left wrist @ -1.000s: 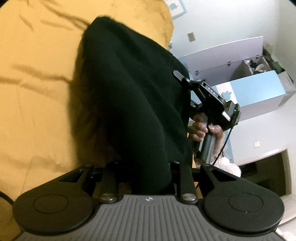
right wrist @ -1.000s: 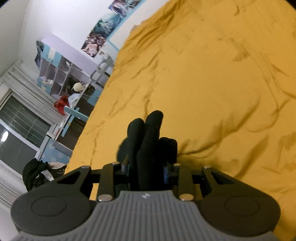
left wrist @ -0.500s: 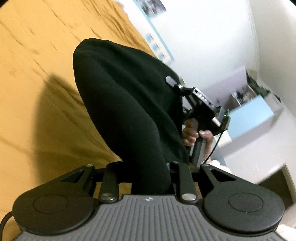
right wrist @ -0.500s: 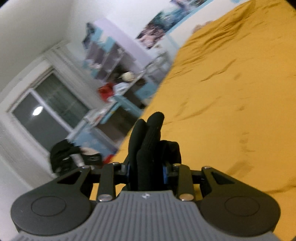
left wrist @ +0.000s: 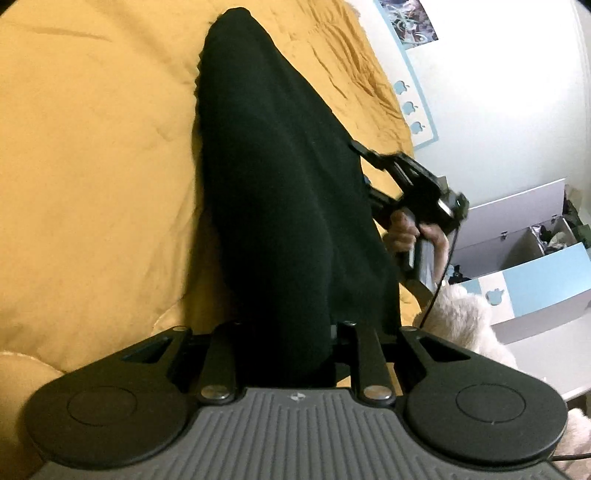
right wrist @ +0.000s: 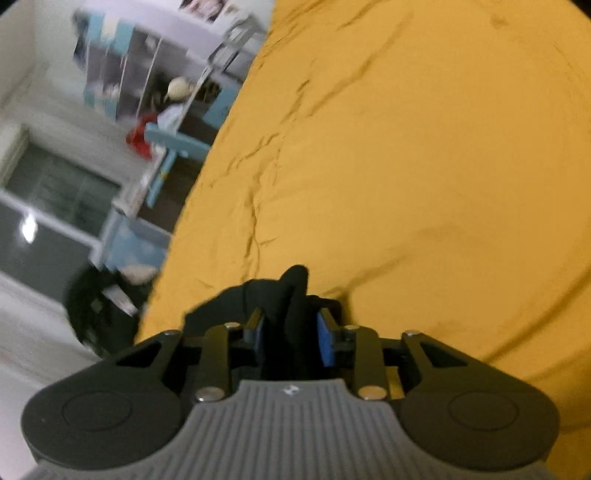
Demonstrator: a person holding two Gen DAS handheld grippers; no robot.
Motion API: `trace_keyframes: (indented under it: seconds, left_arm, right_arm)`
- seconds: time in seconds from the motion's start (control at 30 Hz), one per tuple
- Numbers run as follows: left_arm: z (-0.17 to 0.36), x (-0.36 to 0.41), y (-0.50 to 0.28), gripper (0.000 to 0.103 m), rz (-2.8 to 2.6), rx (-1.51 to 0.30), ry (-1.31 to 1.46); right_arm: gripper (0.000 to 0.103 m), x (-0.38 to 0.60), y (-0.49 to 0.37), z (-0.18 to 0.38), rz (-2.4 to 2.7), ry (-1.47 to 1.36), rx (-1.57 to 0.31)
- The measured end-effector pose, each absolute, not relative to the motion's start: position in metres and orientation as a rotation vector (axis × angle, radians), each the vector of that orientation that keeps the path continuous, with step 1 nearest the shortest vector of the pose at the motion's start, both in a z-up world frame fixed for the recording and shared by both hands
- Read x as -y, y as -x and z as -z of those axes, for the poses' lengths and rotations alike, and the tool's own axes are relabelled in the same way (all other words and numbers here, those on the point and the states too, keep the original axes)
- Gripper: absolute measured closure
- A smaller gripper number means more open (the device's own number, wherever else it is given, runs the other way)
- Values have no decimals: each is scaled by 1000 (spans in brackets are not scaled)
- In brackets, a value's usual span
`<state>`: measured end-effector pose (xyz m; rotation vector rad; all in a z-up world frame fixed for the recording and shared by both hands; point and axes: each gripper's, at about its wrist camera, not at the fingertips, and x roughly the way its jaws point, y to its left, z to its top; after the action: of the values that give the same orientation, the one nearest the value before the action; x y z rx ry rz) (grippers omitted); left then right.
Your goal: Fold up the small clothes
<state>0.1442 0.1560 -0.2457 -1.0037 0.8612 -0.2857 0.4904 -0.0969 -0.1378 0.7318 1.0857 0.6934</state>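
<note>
While the black fabric garment (left wrist: 280, 192) fills the centre of the left wrist view, it runs as one long dark fold from the bottom centre of the frame up to a rounded end near the top centre, lying over the mustard-yellow quilted bedspread (left wrist: 92, 166) that occupies the whole left half. At the bottom centre the left gripper (left wrist: 291, 343) is clamped on the near end of this garment, the cloth bunched between its two black fingers and hiding their pads. At centre right of the same view, the garment's right edge meets the right gripper (left wrist: 360, 149), a black tool carried by a person's hand (left wrist: 410, 232) wrapped around its handle; the contact itself is hidden behind the cloth. A white wall with a blue-bordered poster (left wrist: 413, 22) occupies the upper right, and a white and pale-blue storage cabinet (left wrist: 535, 273) stands at the right edge, with a cream fluffy object (left wrist: 465, 317) below it. In the right wrist view, the right gripper (right wrist: 291, 332) sits at bottom centre with a crumpled wad of the black garment (right wrist: 284, 306) between its blue-faced pads (right wrist: 325, 341); its jaws have just been opening, and the right pad now shows bare blue with a gap beside the cloth. The yellow bedspread (right wrist: 424, 166) fills the right and upper centre, while blurred shelving (right wrist: 147, 74) and a dark window (right wrist: 48, 206) occupy the left edge.
</note>
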Motion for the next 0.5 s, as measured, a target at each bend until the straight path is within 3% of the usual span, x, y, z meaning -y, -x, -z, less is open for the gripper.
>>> trace_keyframes:
  seconds: [0.1,0.17,0.27,0.5]
  left_arm:
    - [244,-161,-148,78,292,-861,996]
    - [245,-183,-140,78,292,-866,989]
    - [240,-200,-129,78,279,-871,973]
    - [214,-197,-105,76,173,-847,960]
  right_arm:
    - [71,118,-465,108,-729,-671,-1037]
    - [60,136,-431,87,-770,-620,-1017]
    - [53,176,-370,68,-795,-583,-1021]
    - [52,218,-244,67,-642,-444,-967]
